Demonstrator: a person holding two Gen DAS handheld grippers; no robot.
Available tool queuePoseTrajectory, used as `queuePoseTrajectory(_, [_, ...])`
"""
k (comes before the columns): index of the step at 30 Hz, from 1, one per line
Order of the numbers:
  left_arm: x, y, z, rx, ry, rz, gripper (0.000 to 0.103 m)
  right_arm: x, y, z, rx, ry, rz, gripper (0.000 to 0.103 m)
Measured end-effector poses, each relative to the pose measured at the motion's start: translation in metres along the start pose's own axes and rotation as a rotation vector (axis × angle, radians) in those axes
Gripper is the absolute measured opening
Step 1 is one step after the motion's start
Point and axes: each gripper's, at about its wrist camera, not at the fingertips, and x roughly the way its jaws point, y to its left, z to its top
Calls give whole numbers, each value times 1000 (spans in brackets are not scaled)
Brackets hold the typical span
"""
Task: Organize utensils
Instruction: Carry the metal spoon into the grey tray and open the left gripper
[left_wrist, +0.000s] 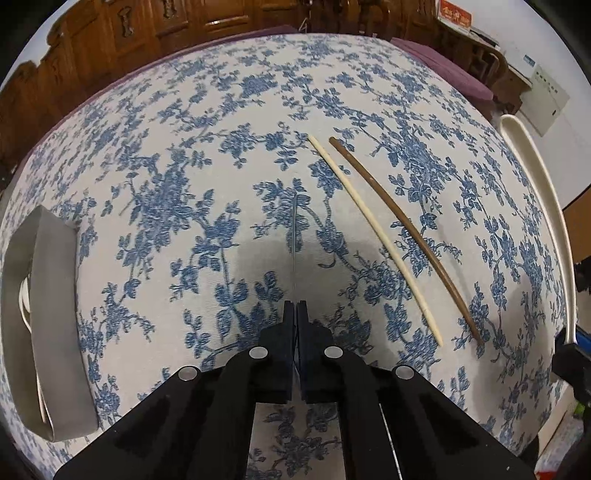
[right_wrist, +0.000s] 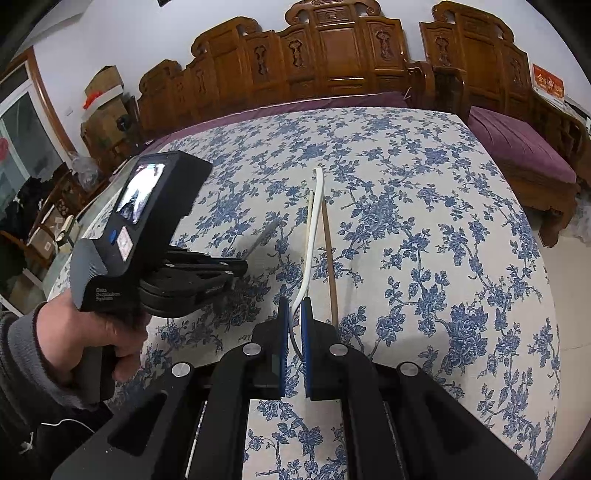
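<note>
Carved brown wooden bench backs (right_wrist: 332, 48) and a purple seat cushion (right_wrist: 517, 144) line the far side, and up front is the table under a white cloth with blue flowers (left_wrist: 184, 155).

Out on the cloth lie two chopsticks side by side, close but not touching: a cream-coloured chopstick (left_wrist: 373, 229) and, just to its right, a dark brown chopstick (left_wrist: 406, 229).

At the left edge of the left wrist view sits an open grey rectangular holder (left_wrist: 51, 295), with something white showing inside it.

Now the left gripper (left_wrist: 294, 306), in the person's left hand (right_wrist: 92, 332): its black fingers are pressed right together, tilted steeply down at the cloth, and a very thin grey stick (left_wrist: 295, 229) runs straight out from between the tips. From the right wrist view it slants away just above the cloth.

Over to the right gripper (right_wrist: 294, 306): a narrow gap, blue pads clamped on the near end of a long white curved utensil (right_wrist: 314, 221), which arcs forward above the two chopsticks. What kind of utensil it is, I can't make out.
</note>
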Motion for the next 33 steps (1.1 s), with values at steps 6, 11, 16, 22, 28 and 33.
queuePoseTrajectory(6, [-16,10,-10,3,-41,1,1,1,6,-2,-16,3,3,8])
queuePoseTrajectory(11, [-37,21,-19,19,-88,1,1,1,15,-2,-29,4,16,8])
queuePoseTrajectory(16, [-58,38,-26,15,-123,0,1,3,30,-4,-62,13,26,8])
queuePoseTrajectory(22, [-82,59,-33,1,-164,-8,1,4,49,-1,-114,10,30,8])
queuePoseTrajectory(28, [-102,87,-44,-13,-193,-8,1,8,70,6,-147,12,35,8])
queuePoseTrajectory(33, [-112,117,-51,-38,-207,8,1,17,97,16,-179,16,52,8])
